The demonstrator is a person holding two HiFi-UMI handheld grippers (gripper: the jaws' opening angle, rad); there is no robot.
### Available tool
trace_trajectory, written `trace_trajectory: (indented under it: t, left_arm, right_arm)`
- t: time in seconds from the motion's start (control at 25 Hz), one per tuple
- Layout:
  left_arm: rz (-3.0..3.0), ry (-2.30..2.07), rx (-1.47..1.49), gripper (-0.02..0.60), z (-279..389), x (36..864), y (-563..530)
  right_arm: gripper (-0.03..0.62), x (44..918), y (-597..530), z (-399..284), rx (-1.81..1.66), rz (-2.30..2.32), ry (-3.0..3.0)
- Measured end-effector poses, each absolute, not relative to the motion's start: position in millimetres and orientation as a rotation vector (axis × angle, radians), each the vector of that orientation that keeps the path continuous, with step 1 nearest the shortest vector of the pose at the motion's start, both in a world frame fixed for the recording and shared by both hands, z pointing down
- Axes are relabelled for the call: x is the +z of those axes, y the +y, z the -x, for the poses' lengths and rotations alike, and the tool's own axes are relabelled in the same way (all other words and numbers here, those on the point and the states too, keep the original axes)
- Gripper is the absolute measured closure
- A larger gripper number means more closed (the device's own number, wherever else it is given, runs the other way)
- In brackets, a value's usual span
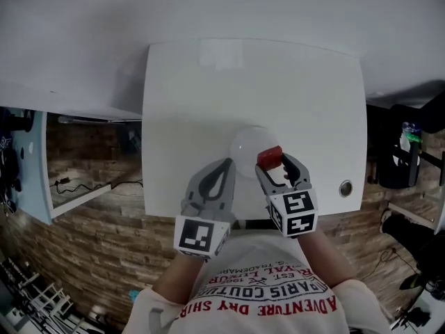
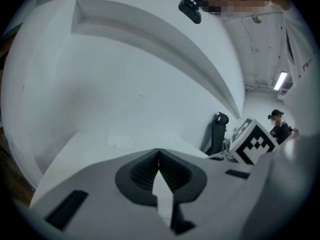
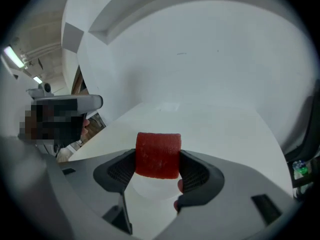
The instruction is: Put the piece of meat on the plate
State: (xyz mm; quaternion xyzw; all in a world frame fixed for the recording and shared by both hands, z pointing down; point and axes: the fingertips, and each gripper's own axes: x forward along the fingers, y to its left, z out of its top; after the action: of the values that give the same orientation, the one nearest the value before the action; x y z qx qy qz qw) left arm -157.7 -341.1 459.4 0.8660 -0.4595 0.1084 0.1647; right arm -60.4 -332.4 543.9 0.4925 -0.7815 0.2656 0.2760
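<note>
A red block of meat (image 3: 158,154) sits clamped between the jaws of my right gripper (image 3: 158,160), raised off the table. In the head view the meat (image 1: 270,156) hangs over the right edge of a white plate (image 1: 247,148) on the white table (image 1: 208,89), with the right gripper (image 1: 272,163) shut on it. The plate (image 3: 150,186) shows pale and round below the meat in the right gripper view. My left gripper (image 1: 226,164) lies just left of the plate, jaws together and holding nothing. Its own view shows the left gripper (image 2: 158,154) with its tips meeting.
A round metal grommet (image 1: 345,187) sits in the table near its right front corner. A black office chair (image 2: 216,131) stands beyond the table. Wood-pattern floor and a white shelf unit (image 1: 28,158) lie to the left. White wall runs behind the table.
</note>
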Motion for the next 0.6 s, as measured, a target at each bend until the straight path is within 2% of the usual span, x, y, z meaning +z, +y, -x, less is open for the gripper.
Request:
trace_trajectory:
  t: [0.28,0.6]
  left_arm:
    - [-2.386,-1.252,0.352,0.574,180,494,-348]
    - [-2.328,-1.246,0.306,0.574,196,500,-354]
  right_arm:
    - [0.315,603,-333,75,0.767,-1.276,-1.944]
    - [0.315,624,-338,88,0.751,-1.212,-1.878]
